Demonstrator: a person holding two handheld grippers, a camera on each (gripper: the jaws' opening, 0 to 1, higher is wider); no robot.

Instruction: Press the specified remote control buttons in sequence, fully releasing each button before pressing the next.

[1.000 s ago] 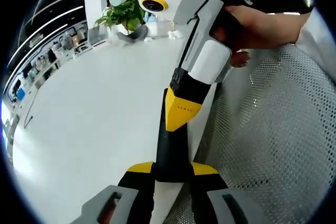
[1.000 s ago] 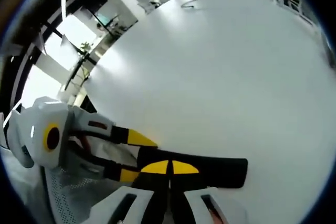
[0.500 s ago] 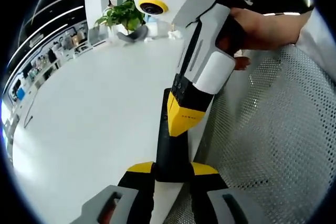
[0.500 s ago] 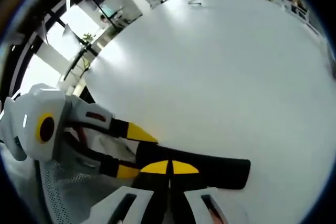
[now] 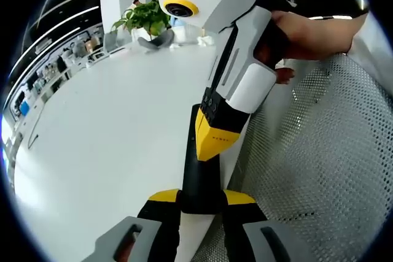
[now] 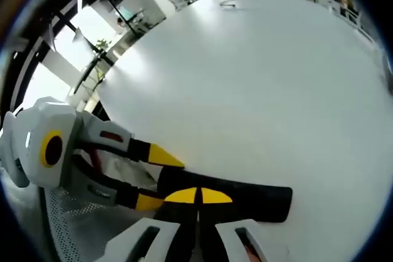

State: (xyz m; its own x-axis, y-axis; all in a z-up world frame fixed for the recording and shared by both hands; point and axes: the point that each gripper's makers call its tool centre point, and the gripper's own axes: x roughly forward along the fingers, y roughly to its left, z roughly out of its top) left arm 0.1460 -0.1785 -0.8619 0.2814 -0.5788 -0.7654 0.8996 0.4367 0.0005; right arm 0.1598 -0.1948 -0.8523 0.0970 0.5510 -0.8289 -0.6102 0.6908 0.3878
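As the left gripper [image 5: 201,200] clamps the black remote [image 5: 199,179] at the white surface's [image 5: 104,133] edge, the right gripper [image 5: 212,142] presses down. From its own view, its jaws together, a skewed push could tip the remote [image 6: 245,197].

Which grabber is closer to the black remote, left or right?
Both touch it. The left gripper straddles one end of the remote; the right gripper presses down on top with jaws together.

remote control [image 5: 199,176] buttons hidden under right gripper [image 5: 214,136] tips; far shelf items [image 5: 55,69] too small to tell
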